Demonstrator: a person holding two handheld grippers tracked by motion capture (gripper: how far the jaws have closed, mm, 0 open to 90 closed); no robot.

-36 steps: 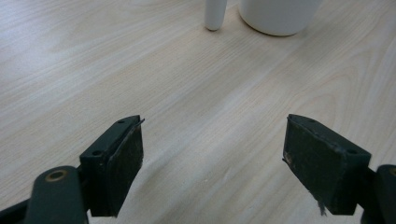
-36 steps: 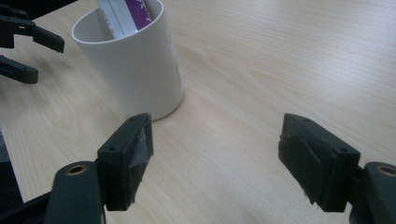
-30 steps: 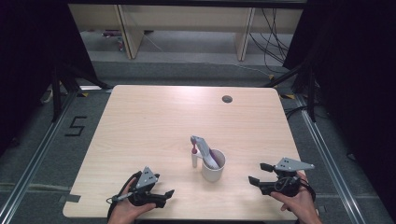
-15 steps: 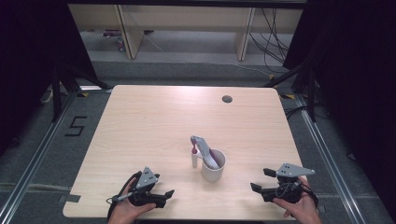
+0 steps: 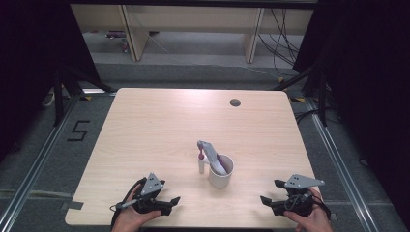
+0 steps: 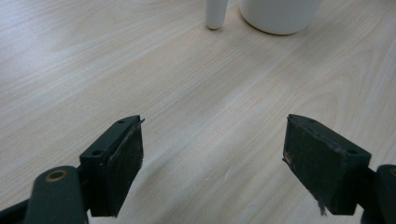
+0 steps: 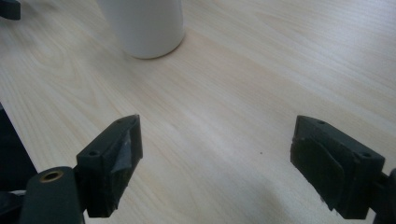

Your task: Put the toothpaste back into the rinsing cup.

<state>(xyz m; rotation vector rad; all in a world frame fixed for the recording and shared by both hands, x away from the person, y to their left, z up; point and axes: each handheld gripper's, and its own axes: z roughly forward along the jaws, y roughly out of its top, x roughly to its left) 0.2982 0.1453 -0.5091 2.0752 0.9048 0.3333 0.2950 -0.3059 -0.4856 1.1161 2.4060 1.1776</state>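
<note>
A: Where's the cup sitting?

B: The white cup (image 5: 221, 173) stands upright on the light wooden bench (image 5: 159, 130), a little toward six o'clock from the middle. A grey and purple item (image 5: 212, 155) leans out of it toward ten o'clock; I cannot tell what it is.

A: Anything next to it?

B: A small white tube (image 5: 201, 163) with a reddish tip stands upright just beside the cup, on its nine o'clock side. In the left gripper view its base (image 6: 215, 14) appears at twelve o'clock, with the cup's bottom (image 6: 279, 16) to its right.

A: And the grippers?

B: The left gripper (image 5: 167, 204) is down at about seven o'clock on the bench, near the front edge, held in the person's left hand (image 5: 131, 218). Its jaws are spread wide with bare wood between them, pointing toward the cup but well apart from it.

A: The right one?

B: The right gripper (image 5: 270, 194) is at about five o'clock, in the right hand (image 5: 309, 220), jaws also spread wide and holding nothing. In the right gripper view the cup (image 7: 142, 25) rises at eleven o'clock, well apart from the jaws.

A: Anything else on the bench?

B: A dark round grommet (image 5: 235, 102) near the far edge, toward one o'clock.
</note>
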